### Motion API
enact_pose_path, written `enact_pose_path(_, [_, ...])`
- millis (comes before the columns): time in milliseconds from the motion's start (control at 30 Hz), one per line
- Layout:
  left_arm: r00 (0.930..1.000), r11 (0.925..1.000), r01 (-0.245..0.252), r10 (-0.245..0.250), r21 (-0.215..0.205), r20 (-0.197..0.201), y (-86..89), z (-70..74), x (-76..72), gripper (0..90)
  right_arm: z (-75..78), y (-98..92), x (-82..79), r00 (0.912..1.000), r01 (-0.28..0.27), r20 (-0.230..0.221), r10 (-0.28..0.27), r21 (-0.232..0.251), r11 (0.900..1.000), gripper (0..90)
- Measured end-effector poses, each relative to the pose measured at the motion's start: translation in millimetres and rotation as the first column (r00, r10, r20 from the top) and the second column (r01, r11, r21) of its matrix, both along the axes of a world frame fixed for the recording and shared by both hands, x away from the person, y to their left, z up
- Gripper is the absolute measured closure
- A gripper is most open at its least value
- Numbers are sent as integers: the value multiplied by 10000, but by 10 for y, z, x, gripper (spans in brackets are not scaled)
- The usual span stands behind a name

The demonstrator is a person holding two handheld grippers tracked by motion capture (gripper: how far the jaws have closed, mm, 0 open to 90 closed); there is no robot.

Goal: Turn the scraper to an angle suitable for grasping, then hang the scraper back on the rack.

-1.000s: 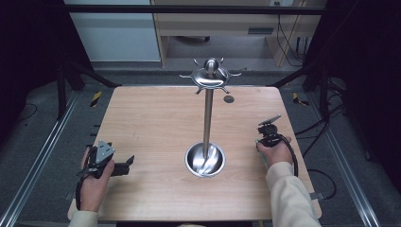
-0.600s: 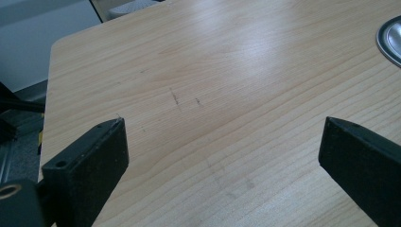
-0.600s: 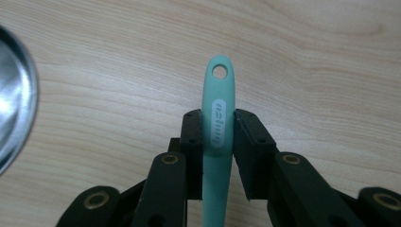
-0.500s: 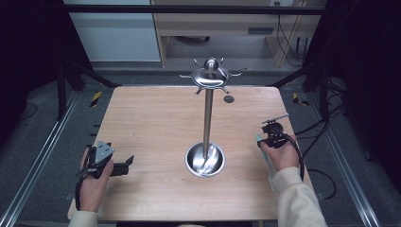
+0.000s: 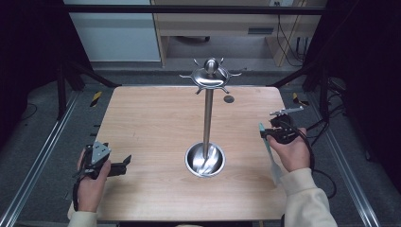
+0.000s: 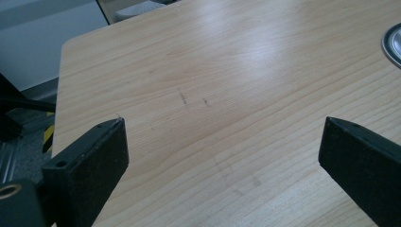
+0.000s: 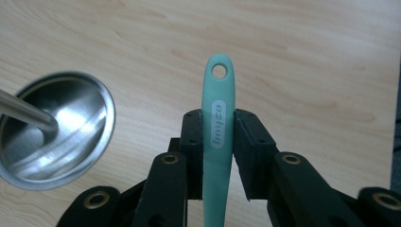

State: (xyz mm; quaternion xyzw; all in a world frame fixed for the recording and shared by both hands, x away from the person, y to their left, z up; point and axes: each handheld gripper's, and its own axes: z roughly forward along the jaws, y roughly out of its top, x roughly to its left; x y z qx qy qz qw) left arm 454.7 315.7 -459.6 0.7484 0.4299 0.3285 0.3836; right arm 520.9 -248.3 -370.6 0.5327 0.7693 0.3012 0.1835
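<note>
A teal utensil with a hole in its handle end stands between the black pads of my right gripper, which is shut on it. From above, the right gripper is lifted over the table's right side, and the utensil hangs down along the hand, its pale end lowest. A steel stand rises from a round bowl base at the table's middle, topped by a ring of hooks. My left gripper rests low at the front left, open with bare wood between its jaws.
The wooden table has a small dark round spot near its far edge. Black frame bars and cables run along the right side. The bowl base lies left of the held utensil in the right gripper view.
My right hand has risen with the teal utensil and drifted a little outward to the right. The left hand has stayed put.
</note>
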Motion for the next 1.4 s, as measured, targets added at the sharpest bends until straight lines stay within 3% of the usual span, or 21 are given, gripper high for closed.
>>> enact_pose_path(133, [9999,9997,-157,158,-189,52,49,8,-10,22,149,36,6,9990,-123,440,121,40,9999,744])
enact_pose_path(233, [9998,9994,-210,211,-266,36,58,11,-23,22,264,133,32,9958,-437,814,408,353,9984,744])
enact_pose_path(500, [9983,9976,-539,549,-442,217,208,90,-128,24,339,331,-23,9889,-797,1312,698,718,9942,743])
enact_pose_path(533, [9983,9976,-539,549,-442,217,208,90,-128,24,339,331,-23,9889,-797,1312,698,718,9942,743])
enact_pose_path(600, [9977,9939,-670,676,-876,48,264,90,-178,24,353,364,-51,9866,-955,1422,801,1048,9899,743])
enact_pose_path(767, [9978,9935,-664,668,-925,11,290,92,-197,21,470,335,-105,9804,-1090,1772,857,1266,9859,743])
enact_pose_path(867, [9997,9929,-216,204,-1172,-117,315,27,-170,18,528,300,-126,9752,-1194,2024,893,1417,9827,743])
enact_pose_path(933, [9998,9916,-176,163,-1283,-108,313,-9,-166,19,556,263,-141,9729,-1233,2142,875,1602,9793,743])
enact_pose_path(1233, [9979,9904,521,-565,-1277,-310,187,-101,-153,18,668,172,-218,9536,-1691,2825,1041,2167,9615,743])
enact_pose_path(1267, [9971,9905,632,-678,-1220,-334,169,-113,-152,18,708,185,-255,9481,-1815,2990,1081,2298,9562,743])
enact_pose_path(1400, [9962,9899,717,-771,-1225,-402,158,-145,-138,19,805,228,-336,9315,-2083,3425,1220,2277,9512,743])
